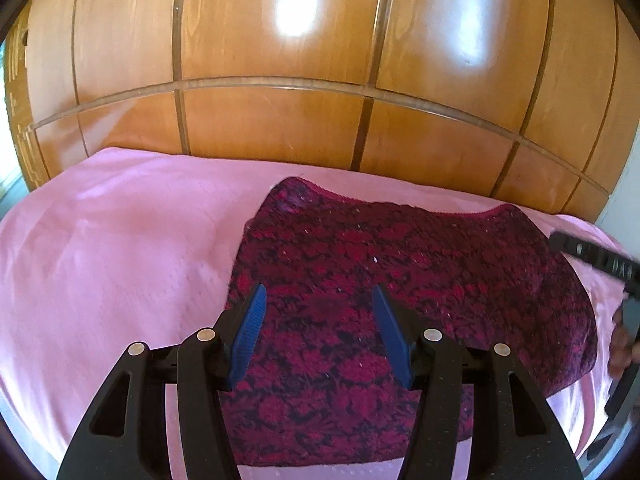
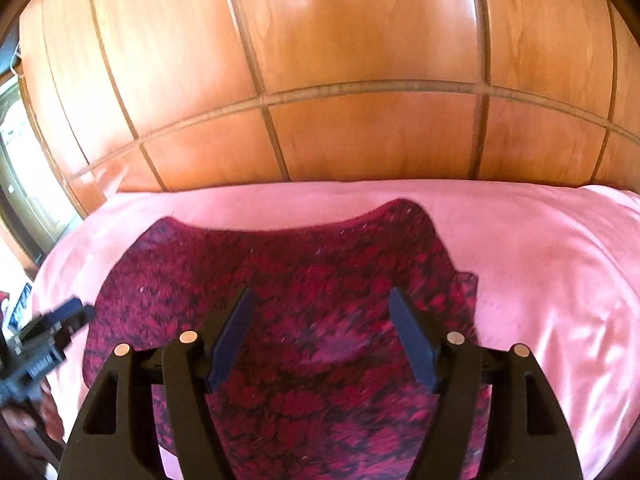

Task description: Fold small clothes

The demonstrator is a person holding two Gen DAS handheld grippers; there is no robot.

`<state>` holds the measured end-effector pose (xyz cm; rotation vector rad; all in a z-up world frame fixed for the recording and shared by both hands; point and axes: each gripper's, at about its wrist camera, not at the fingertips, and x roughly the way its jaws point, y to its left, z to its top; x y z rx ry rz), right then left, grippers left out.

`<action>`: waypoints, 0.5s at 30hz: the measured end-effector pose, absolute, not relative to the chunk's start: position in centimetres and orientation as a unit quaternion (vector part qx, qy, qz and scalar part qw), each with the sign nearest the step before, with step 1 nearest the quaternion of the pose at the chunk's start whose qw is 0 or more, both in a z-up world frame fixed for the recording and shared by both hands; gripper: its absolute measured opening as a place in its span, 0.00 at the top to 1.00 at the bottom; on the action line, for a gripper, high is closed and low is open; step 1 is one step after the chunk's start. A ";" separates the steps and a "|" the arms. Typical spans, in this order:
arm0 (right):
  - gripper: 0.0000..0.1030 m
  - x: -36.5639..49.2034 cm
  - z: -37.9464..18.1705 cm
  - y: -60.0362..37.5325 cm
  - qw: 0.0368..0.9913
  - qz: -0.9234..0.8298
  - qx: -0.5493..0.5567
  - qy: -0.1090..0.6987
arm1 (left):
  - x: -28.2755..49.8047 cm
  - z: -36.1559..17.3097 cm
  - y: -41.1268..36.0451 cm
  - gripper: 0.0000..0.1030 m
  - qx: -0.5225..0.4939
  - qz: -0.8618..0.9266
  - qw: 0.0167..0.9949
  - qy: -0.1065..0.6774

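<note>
Bed [image 1: 100, 248] covered in a smooth pink sheet [image 2: 552, 280], backed by a panelled wooden headboard [image 1: 280, 120]. Lying flat on the sheet: one dark red and black patterned knit garment [image 1: 400, 280] (scalloped far edge, near edge reaching toward the front of the bed).

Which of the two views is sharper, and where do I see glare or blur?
Left wrist view: sharper; two bright glare patches on the wooden panels, and only the right gripper at the edge is blurred. Right wrist view: softer, the red patterned garment is smeared, and the glare on the wood is weaker. Both bend straight lines.
</note>
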<state>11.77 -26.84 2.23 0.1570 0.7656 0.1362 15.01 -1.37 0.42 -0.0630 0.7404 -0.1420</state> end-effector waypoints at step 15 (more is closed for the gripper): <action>0.52 17.6 -4.0 -31.8 0.878 -0.024 0.072 0.472 | 16.5 -3.8 -1.1 0.47 -0.041 -0.076 0.903 0.421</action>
